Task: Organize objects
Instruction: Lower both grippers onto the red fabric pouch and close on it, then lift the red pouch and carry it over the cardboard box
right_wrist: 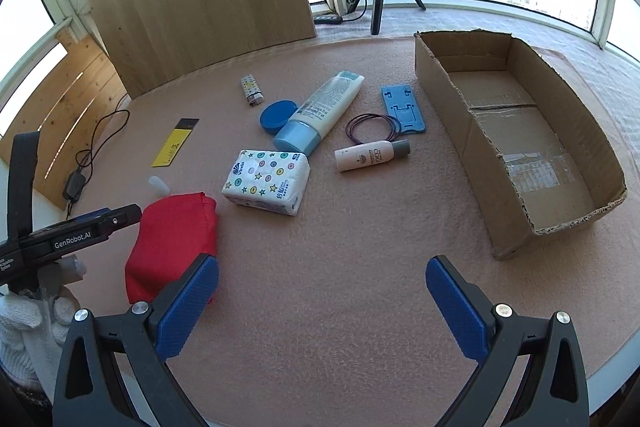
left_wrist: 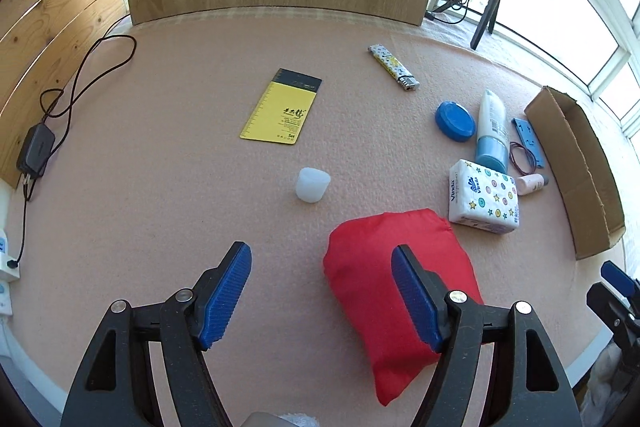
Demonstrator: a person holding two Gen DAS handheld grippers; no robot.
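Nothing's getting packed yet: left gripper (left_wrist: pixel 322 297) and right gripper (right_wrist: pixel 322 305) are both hanging spread wide and empty, red pouch (left_wrist: pixel 400 291) lying nearest, cardboard box (right_wrist: pixel 516 143) waiting empty, so grabbing's probably next.

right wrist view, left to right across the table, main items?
Black charger → yellow ruler card → red pouch → tissue pack → small white bottle → blue phone stand → cardboard box.
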